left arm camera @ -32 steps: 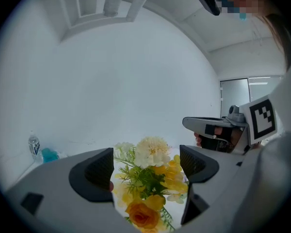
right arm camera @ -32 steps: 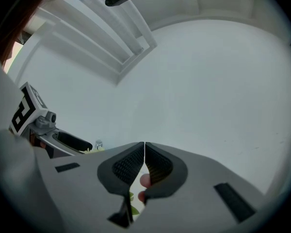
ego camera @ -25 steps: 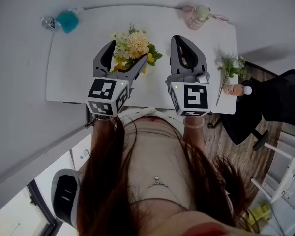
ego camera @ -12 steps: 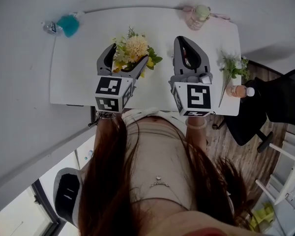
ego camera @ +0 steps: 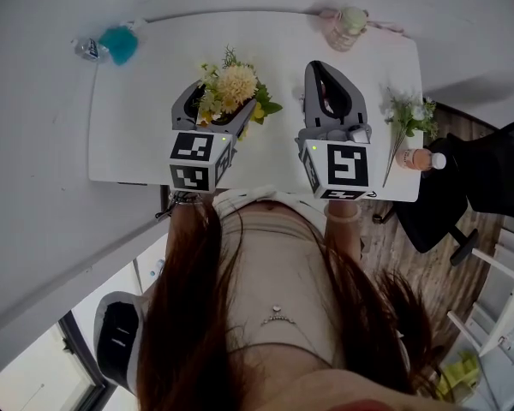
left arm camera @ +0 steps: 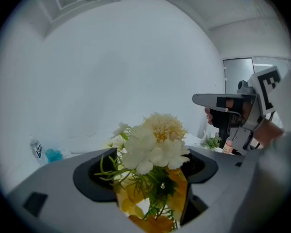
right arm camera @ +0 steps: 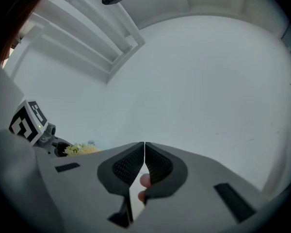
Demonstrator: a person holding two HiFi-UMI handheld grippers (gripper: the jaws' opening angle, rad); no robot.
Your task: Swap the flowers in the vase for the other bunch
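Note:
A bunch of cream and yellow flowers [ego camera: 231, 88] with green leaves stands up between the jaws of my left gripper [ego camera: 223, 103], which is shut on its stems above the white table [ego camera: 137, 118]. In the left gripper view the blooms [left arm camera: 155, 140] fill the gap between the jaws. My right gripper [ego camera: 325, 68] hovers beside it over the table's middle, shut with nothing in it; its jaws [right arm camera: 144, 147] meet tip to tip. A second bunch of small white flowers [ego camera: 404, 114] lies at the table's right edge.
A pinkish bottle with a white cap [ego camera: 416, 157] lies near the white bunch. A pink jar [ego camera: 347, 26] stands at the far edge and a teal object [ego camera: 116, 43] at the far left corner. A black chair [ego camera: 488, 178] sits right of the table.
My left gripper has sunk a little toward the table with the yellow bunch still in it. My right gripper has shifted slightly and stays shut.

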